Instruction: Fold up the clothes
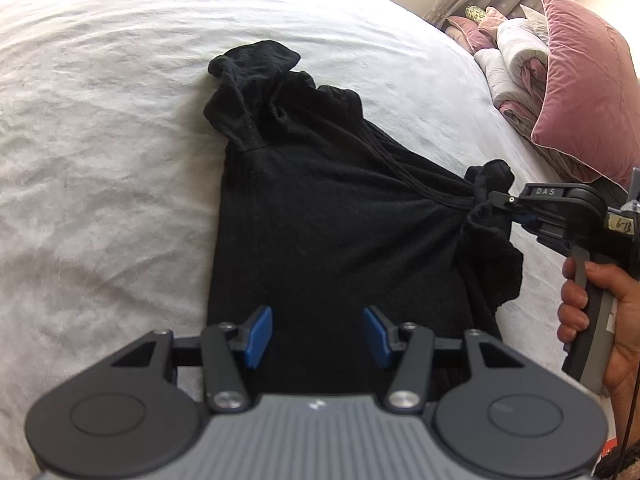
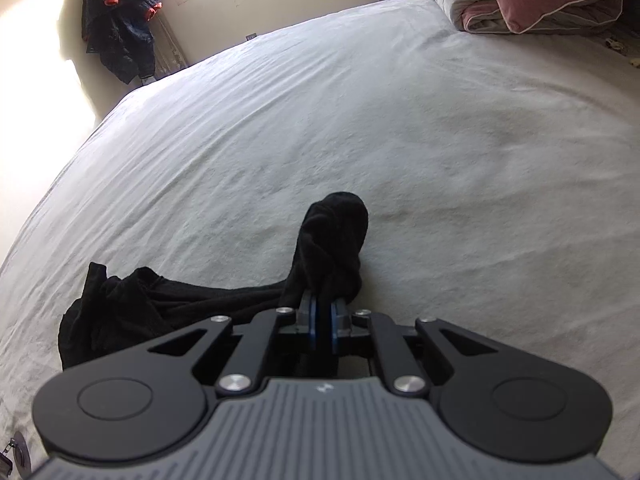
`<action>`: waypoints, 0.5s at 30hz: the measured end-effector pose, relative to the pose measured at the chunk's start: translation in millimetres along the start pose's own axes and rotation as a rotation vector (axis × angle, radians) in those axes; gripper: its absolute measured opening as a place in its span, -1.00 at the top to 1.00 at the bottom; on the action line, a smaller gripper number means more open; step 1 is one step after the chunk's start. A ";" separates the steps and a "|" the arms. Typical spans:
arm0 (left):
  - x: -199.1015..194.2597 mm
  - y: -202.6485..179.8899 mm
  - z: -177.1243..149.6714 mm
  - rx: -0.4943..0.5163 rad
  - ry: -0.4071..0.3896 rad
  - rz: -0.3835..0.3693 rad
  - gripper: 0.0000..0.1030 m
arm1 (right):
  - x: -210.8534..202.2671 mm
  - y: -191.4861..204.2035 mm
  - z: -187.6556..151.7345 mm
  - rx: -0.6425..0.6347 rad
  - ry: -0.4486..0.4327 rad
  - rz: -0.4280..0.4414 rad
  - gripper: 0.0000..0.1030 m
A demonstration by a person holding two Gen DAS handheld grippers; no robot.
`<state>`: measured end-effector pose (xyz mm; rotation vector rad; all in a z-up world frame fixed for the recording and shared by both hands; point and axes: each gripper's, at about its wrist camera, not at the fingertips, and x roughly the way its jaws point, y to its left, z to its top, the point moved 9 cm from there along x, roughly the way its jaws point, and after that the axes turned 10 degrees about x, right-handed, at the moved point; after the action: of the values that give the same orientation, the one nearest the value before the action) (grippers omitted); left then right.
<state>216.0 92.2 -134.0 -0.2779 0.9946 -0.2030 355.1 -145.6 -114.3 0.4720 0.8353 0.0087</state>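
A black garment (image 1: 320,216) lies spread on the white bed sheet (image 1: 100,160), one crumpled sleeve end at the far top. My left gripper (image 1: 318,334) hovers open over the garment's near edge, blue pads apart with nothing between them. At the right of the left wrist view, my right gripper (image 1: 498,204) is shut on a bunched corner of the garment, and tight creases run from that pinch across the cloth. In the right wrist view the right gripper (image 2: 323,304) pinches the black garment (image 2: 332,240), which sticks up past the fingers and trails left in a crumpled heap.
Pink pillows (image 1: 584,92) and rolled quilts (image 1: 516,64) are piled at the bed's far right. A dark jacket (image 2: 120,20) hangs on the wall by a bright window. A hand (image 1: 600,312) grips the right gripper's handle. Open sheet (image 2: 440,140) stretches beyond the garment.
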 end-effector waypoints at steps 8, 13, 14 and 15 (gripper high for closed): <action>-0.2 3.3 1.3 0.006 -0.001 -0.003 -0.01 | -7.5 -21.3 13.7 -0.008 -0.018 -0.033 0.84; -1.2 5.6 1.6 0.009 0.000 -0.003 -0.01 | -6.3 -27.2 9.7 0.024 0.001 -0.019 0.83; -1.5 5.6 1.6 0.009 0.000 -0.003 -0.01 | -6.3 -27.7 8.3 0.029 0.008 -0.016 0.82; -1.7 5.6 1.5 0.010 0.000 -0.003 -0.01 | -6.3 -28.2 6.8 0.033 0.015 -0.013 0.68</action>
<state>216.6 98.2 -133.6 -0.2702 0.9932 -0.2102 350.8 -174.9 -117.3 0.4981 0.8543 -0.0139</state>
